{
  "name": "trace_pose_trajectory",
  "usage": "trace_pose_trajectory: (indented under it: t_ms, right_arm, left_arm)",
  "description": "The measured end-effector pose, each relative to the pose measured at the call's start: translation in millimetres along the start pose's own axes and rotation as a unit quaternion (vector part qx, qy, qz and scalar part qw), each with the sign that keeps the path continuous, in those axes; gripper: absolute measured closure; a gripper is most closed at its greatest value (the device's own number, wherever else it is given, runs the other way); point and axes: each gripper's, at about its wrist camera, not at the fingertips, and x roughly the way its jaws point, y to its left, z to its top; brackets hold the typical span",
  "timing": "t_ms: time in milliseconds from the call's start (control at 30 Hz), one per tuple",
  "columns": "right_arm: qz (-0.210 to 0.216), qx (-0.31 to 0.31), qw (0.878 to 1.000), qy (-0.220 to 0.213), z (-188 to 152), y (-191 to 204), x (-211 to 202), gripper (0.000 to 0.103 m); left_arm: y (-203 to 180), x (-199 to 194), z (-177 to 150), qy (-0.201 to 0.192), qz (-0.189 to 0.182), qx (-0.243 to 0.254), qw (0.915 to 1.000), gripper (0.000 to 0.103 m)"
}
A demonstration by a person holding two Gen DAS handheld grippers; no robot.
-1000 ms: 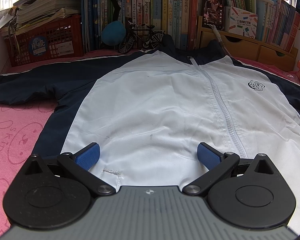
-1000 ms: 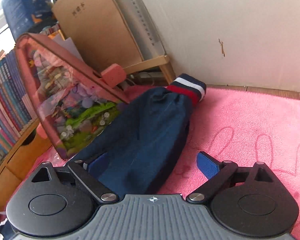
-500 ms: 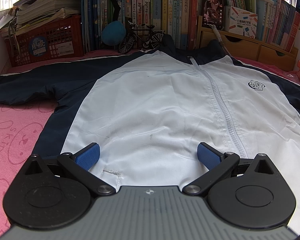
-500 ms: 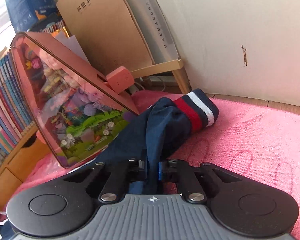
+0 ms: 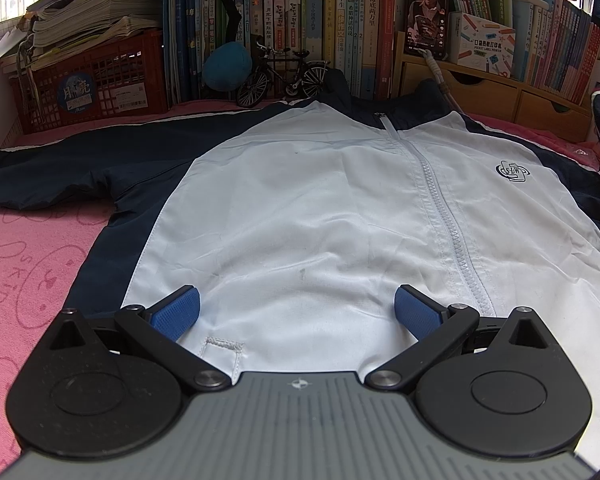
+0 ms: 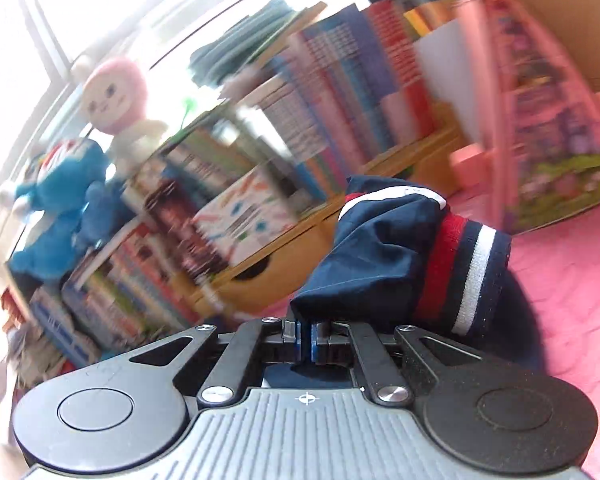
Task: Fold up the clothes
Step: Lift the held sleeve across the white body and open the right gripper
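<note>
- Since half a second before, the right gripper had swung round with the sleeve pinched in it: the wall and cardboard it faced earlier were gone from its view, and blurred bookshelves filled the background instead.
- Its jaws were pressed together on a fold of the navy sleeve cloth, and the striped cuff, red, navy and white, hung just right of the jaws, lifted above the pink blanket.
- Over on the left, nothing had shifted: the left gripper sat where it was a second ago, jaws spread wide, the blue pads resting on the white front panel near the hem.
- Between those pads lay bare white cloth; the jaws held nothing.
- Spread flat and face up on the pink blanket was the jacket, zipped, its zipper running from the collar toward the hem, a small crest on the chest.
- One navy sleeve stretched out toward the blanket's left edge.
- Past the collar, at the far edge, stood a model bicycle, a blue ball, a red crate stacked with papers, and rows of books.
- Two plush toys, one blue and one pink-headed, showed blurred atop the shelves in the right wrist view.
</note>
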Motion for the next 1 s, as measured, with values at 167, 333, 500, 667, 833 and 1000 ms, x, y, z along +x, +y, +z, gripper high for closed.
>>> trace_pose_trajectory:
  t_ms: [167,333,500,667,833,1000]
  right_arm:
    - [0.073,-0.122,0.986,0.087,-54,106,39,0.097]
    - [0.134,-0.235,0.948,0.166,-98,155,37,0.073]
    - [0.187,-0.196,0.947,0.174,-87,119,1,0.030]
    - [0.222,-0.130,0.954,0.157,-64,68,-36,0.013]
    - [0.129,-0.072,0.985,0.088,-53,19,-65,0.013]
    - [0.088,-0.023,0.995,0.050,-54,-15,-79,0.013]
  left_arm:
    - [0,-1,1,0.000,-0.001,-0.001,1.0000,0.000]
    - [1,-1,2,-0.001,-0.002,-0.002,1.0000,0.000]
    - [1,-2,2,-0.001,-0.002,-0.002,1.0000,0.000]
    - [-7,-17,10,-0.035,-0.019,0.016,0.9991,0.000]
    - [-71,-37,49,-0.124,-0.051,0.142,0.9808,0.000]
    - [-138,8,72,-0.135,-0.032,0.238,0.9613,0.000]
